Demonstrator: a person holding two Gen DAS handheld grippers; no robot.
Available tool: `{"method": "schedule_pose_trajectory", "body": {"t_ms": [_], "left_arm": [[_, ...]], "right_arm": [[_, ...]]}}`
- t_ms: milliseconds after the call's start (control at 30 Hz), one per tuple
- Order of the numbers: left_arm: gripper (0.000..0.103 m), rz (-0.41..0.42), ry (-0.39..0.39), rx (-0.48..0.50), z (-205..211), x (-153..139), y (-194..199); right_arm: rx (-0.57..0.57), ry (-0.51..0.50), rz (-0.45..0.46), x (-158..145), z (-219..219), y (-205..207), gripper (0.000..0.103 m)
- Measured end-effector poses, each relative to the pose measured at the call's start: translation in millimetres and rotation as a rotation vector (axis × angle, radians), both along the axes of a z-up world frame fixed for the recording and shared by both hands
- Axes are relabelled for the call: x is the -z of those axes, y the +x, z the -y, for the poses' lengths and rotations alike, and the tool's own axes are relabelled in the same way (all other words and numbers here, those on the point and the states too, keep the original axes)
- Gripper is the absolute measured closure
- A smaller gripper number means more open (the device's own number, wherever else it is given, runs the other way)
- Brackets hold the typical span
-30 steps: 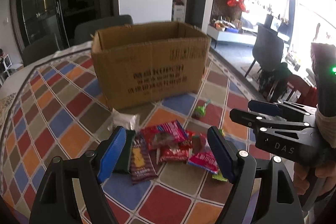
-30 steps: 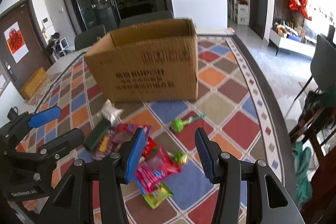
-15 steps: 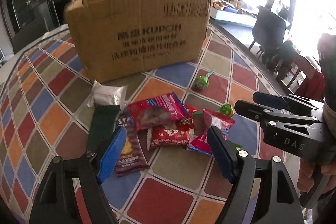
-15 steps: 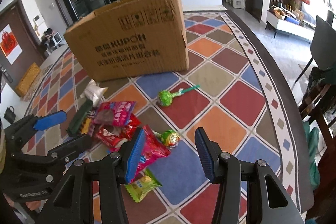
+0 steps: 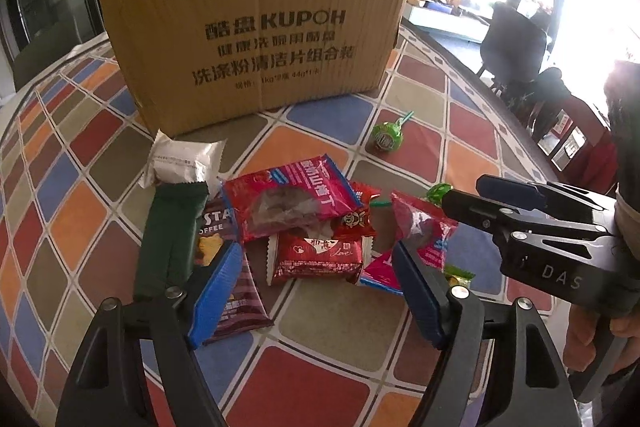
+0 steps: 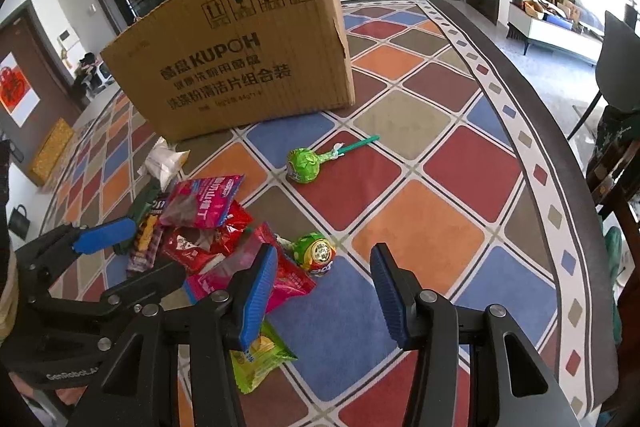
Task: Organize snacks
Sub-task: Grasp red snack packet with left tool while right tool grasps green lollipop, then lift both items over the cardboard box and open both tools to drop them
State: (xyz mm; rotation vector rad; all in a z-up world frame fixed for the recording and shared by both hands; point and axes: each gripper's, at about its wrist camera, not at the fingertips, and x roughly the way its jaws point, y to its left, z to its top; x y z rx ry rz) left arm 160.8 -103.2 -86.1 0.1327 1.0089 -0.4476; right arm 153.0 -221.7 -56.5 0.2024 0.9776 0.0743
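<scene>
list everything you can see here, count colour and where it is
cardboard box: 1, brown, back of table
tablecloth: 1, multicoloured diamonds, covers table
white packet: 1, white, in front of box, left
dark green packet: 1, left edge of pile
coffee packet: 1, purple-brown, beside the green one
red and pink packets: several overlapping, pile centre
lollipops: 2, green wrappers, one alone near box, one by pile
yellow-green packet: 1, nearest edge
left gripper: blue pads, open over pile
right gripper: blue pads, open near lollipop

Both views low, facing shared box [image 5: 256, 31]
</scene>
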Motion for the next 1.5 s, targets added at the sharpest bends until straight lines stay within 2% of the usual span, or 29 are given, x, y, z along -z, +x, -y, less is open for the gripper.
{"method": "schedule_pose_trajectory", "body": {"t_ms": [100,267,367,500,600,700,833,933,1033,1200,1500], "left_arm": [[0.029,-0.013,0.006,0.001,1.4,6.3,2.7],[0.03,-0.017,0.008,-0.006,3.1,10.8,7.2],[0.036,-0.033,0.025,0.001,6.0,16.7,8.5],[0.038,-0.063,0.014,0.003,6.1,24.5,9.3],[0.038,-0.055,0.014,-0.003,6.9,25.0,9.8],[0.041,-0.051,0.013,-0.002,7.8,25.2,10.5],[0.053,-0.054,-0.007,-0.005,5.1,24.1,11.4],[0.053,-0.063,-0.021,-0.01,1.9,23.7,12.2],[0.053,-0.062,-0.021,-0.017,-0.2,23.4,10.1],[0.053,-0.046,-0.033,-0.029,-3.3,15.2,4.2],[0.053,0.043,-0.061,-0.041,-6.1,-20.3,-7.7]], "right_arm": [[0.002,0.002,-0.009,3.5,-0.1,1.7,0.06],[0.009,0.009,-0.025,9.6,1.4,3.5,0.06],[0.005,0.004,-0.02,9.4,-0.5,4.8,0.062],[0.002,0.007,-0.03,12.8,-1.5,8.0,0.064],[0.002,0.011,-0.035,14.8,-1.3,8.8,0.064],[0.002,0.013,-0.039,16.8,-1.7,9.5,0.064],[-0.002,0.009,-0.035,17.3,-2.7,10.9,0.066],[-0.014,0.012,-0.036,17.6,-5.5,12.2,0.076],[-0.025,-0.005,-0.033,17.0,-10.2,11.2,0.077],[-0.028,-0.028,-0.011,9.8,-13.3,3.1,0.077],[-0.007,-0.066,0.053,-10.9,-10.5,-10.1,0.077]]}}
